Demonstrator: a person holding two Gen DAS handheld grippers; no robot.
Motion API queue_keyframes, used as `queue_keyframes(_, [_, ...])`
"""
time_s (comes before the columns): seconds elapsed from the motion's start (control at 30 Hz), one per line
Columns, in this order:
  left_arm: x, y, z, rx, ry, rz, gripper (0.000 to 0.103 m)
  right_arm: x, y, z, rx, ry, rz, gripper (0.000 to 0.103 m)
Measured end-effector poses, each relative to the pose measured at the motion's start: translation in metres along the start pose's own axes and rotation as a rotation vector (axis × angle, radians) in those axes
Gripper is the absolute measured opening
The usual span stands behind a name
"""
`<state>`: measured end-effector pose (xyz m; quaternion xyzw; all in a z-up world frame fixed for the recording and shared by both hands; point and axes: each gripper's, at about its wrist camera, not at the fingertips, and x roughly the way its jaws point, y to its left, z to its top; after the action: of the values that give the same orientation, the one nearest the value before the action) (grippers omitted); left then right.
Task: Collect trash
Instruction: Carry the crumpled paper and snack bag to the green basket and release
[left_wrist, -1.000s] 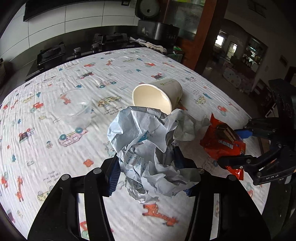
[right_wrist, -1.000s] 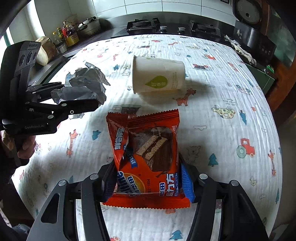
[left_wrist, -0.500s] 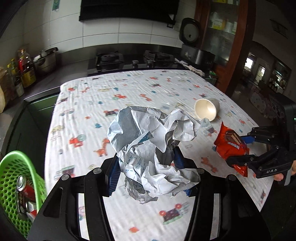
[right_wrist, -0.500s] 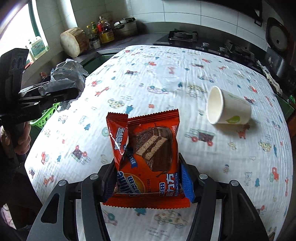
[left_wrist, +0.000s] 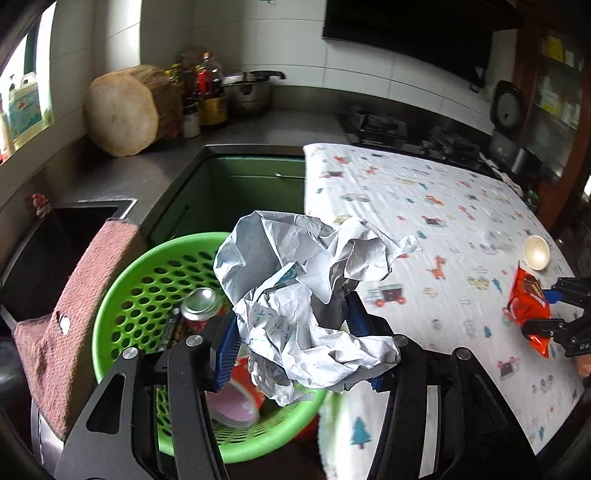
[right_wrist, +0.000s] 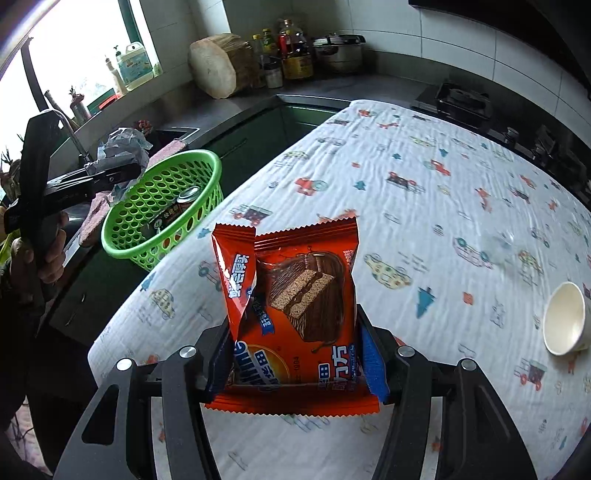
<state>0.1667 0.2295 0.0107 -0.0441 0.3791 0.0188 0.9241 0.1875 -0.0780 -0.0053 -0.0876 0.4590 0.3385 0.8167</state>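
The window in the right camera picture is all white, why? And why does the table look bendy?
Right wrist view: daylight overexposes the window, washing it out to white. Both views: the fisheye lens bows straight lines, so the table edge curves. Left wrist view: the far table looks slightly smeared, while the crumpled paper stays sharp.

My left tool (left_wrist: 291, 345) has swung off the bench (left_wrist: 424, 206) toward its left edge, carrying the crumpled paper (left_wrist: 306, 295) with it; the paper now hangs over the green basket (left_wrist: 147, 280), which fills the lower left of that view with a can (left_wrist: 199, 304) inside. The paper cup (left_wrist: 536, 252) has shrunk to the far right. In my right tool's (right_wrist: 295, 354) view the cup (right_wrist: 565, 323) has slid to the lower right and the basket (right_wrist: 162, 206) has appeared at the left.
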Motion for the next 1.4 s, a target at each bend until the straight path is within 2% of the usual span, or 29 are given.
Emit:
queue_keyframes(0.1, [0.01,0.03,-0.004,-0.038,0.028,0.047,0.053,0.014,0.017,0.018,-0.017,-0.001,0.024,0.057])
queue_keyframes(0.37, [0.038,0.077,-0.03,-0.106,0.104,0.094,0.054,0.05,0.064,0.065,-0.06,-0.007,0.088,0.057])
queue_keyframes(0.43, [0.045,0.087,-0.036,-0.127,0.134,0.1,0.059,0.061,0.077,0.075,-0.079,-0.005,0.101,0.057])
queue_keyframes(0.6, [0.052,0.102,-0.047,-0.144,0.155,0.116,0.063,0.086,0.109,0.101,-0.128,-0.001,0.124,0.057])
queue_keyframes(0.67, [0.052,0.107,-0.049,-0.147,0.159,0.118,0.065,0.096,0.118,0.109,-0.139,-0.001,0.132,0.057])
queue_keyframes(0.7, [0.052,0.109,-0.05,-0.151,0.16,0.121,0.069,0.101,0.122,0.113,-0.142,-0.001,0.137,0.057])
queue_keyframes(1.07, [0.052,0.121,-0.057,-0.172,0.157,0.102,0.073,0.15,0.156,0.144,-0.126,0.026,0.176,0.057])
queue_keyframes(1.23, [0.047,0.123,-0.059,-0.177,0.151,0.095,0.073,0.161,0.162,0.153,-0.119,0.028,0.182,0.07])
queue_keyframes(1.4, [0.043,0.126,-0.06,-0.185,0.148,0.098,0.073,0.163,0.165,0.155,-0.116,0.025,0.184,0.074])
